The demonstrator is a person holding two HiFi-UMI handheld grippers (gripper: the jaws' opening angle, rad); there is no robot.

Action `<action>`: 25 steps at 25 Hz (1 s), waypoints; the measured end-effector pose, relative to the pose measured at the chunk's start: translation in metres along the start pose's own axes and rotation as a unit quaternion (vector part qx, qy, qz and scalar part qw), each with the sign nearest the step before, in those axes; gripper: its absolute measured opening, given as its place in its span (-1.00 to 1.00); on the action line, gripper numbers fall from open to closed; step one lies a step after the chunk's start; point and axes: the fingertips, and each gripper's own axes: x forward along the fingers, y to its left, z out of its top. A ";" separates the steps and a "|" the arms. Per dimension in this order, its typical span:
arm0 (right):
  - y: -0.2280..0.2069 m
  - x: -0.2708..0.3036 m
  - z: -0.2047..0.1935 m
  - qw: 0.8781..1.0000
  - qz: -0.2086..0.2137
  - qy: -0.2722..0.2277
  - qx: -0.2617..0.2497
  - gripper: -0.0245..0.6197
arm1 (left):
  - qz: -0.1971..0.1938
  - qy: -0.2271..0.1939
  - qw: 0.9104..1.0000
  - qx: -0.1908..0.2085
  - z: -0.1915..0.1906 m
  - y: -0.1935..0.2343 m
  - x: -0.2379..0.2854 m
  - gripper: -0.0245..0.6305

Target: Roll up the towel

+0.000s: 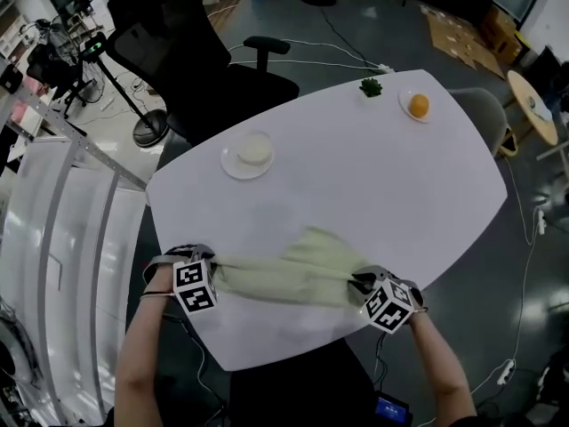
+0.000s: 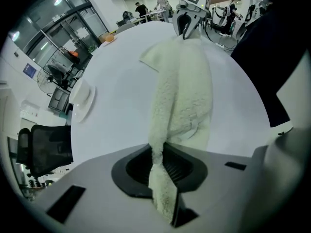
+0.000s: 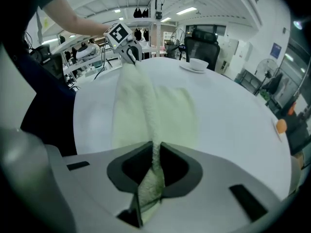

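Head view looks steeply down on a white table (image 1: 356, 185); a pale yellow-green towel (image 1: 284, 269) lies near the table's near edge, stretched sideways between the two hand-held tools; the left gripper (image 1: 215, 270) pinches the towel's left end and the right gripper (image 1: 356, 282) pinches its right end, each with its marker cube towards the camera; the cloth bunches into a narrow fold at both ends and spreads wider in the middle, where it lies on the tabletop; farther off on the table stand a white saucer (image 1: 246, 161) with a pale round thing on it, a small green plant (image 1: 371, 86) and an orange (image 1: 419, 105) on a small dish, all well apart from the towel; a black office chair (image 1: 191, 56) stands beyond the far edge. Left gripper view shows its jaws clamped on a twisted corner of the towel, which runs away across the table to the other gripper at the far end. Right gripper view shows the same from the other side; its jaws are closed on a gathered strip of towel, the cloth fanning out flat on the table beyond them.
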 end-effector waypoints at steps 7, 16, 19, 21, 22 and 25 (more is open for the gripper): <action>-0.004 0.000 0.000 1.000 -0.001 -0.018 0.020 -0.66 | 0.009 -0.003 1.000 -0.006 0.003 0.006 0.000 -0.62; -0.025 -0.049 0.014 0.995 -0.079 -0.054 0.019 -0.31 | 0.044 -0.056 0.997 -0.043 0.013 0.019 -0.039 -0.03; -0.013 -0.061 0.011 0.995 -0.082 -0.057 0.011 -0.28 | 0.042 -0.081 0.995 -0.040 0.024 0.005 -0.054 0.02; 0.002 -0.064 0.009 0.995 -0.076 -0.057 0.005 -0.27 | 0.029 -0.091 0.995 -0.031 0.031 -0.012 -0.057 0.03; 0.010 -0.064 0.007 0.996 -0.072 -0.056 0.002 -0.27 | 0.023 -0.092 0.995 -0.025 0.032 -0.021 -0.057 0.03; 0.034 -0.055 -0.002 0.997 -0.057 -0.046 -0.006 -0.27 | 0.001 -0.083 0.996 -0.013 0.030 -0.048 -0.046 0.03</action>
